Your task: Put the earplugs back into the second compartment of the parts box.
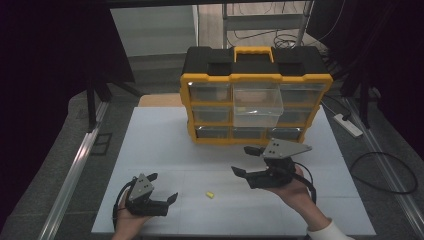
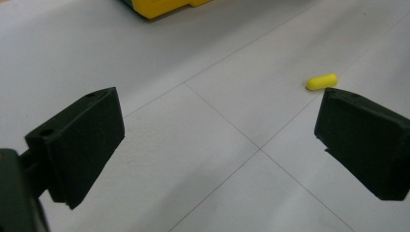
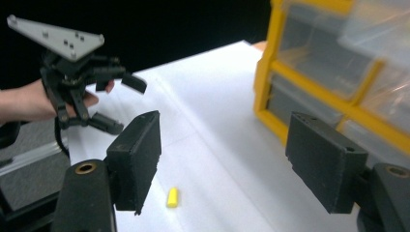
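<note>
Yellow and small, a soft-looking capsule-shaped piece [image 1: 210,194] lay on the white table board [image 1: 160,145], near the front edge, between the two grippers. The right gripper [image 1: 248,161] hung just right of it and a little farther back, jaws wide apart with nothing in them. The left gripper [image 1: 164,187] sat low at the near left, jaws also wide and empty, with the piece just past one jaw. Far behind stood a yellow and black plastic box of clear drawers [image 1: 255,95], with one middle drawer [image 1: 257,105] pulled out. To pick up well, the right gripper should probably come straight down with one jaw on each side of the piece, then close gently.
</note>
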`<state>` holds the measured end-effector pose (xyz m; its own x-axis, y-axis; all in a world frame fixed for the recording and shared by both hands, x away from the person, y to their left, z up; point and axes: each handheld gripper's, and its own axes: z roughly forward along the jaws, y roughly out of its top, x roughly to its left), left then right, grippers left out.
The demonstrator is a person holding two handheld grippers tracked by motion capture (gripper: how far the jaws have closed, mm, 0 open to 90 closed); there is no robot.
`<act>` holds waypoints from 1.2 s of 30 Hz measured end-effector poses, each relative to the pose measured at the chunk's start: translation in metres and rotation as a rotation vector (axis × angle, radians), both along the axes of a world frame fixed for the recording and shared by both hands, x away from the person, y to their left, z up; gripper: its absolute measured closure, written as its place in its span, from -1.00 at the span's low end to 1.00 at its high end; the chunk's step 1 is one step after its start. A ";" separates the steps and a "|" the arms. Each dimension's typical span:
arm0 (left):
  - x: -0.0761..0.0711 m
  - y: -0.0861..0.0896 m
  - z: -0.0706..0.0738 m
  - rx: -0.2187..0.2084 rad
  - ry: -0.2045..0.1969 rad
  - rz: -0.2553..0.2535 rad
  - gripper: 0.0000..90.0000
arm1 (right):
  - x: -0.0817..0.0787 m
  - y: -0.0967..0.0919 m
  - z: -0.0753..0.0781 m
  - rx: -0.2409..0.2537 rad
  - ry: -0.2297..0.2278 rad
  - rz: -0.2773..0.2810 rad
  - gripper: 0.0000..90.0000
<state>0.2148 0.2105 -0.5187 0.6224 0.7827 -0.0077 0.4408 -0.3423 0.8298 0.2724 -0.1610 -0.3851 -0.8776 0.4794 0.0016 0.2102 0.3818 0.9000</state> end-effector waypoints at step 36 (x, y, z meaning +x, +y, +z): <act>0.000 0.000 0.000 0.005 -0.004 -0.009 -0.92 | 0.025 0.086 -0.100 -0.268 0.187 0.094 -0.44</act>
<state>0.2143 0.2100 -0.5190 0.6293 0.7772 -0.0016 0.4346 -0.3501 0.8298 0.2972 -0.0750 -0.4853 -0.9143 0.4018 0.0513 0.3147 0.6249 0.7145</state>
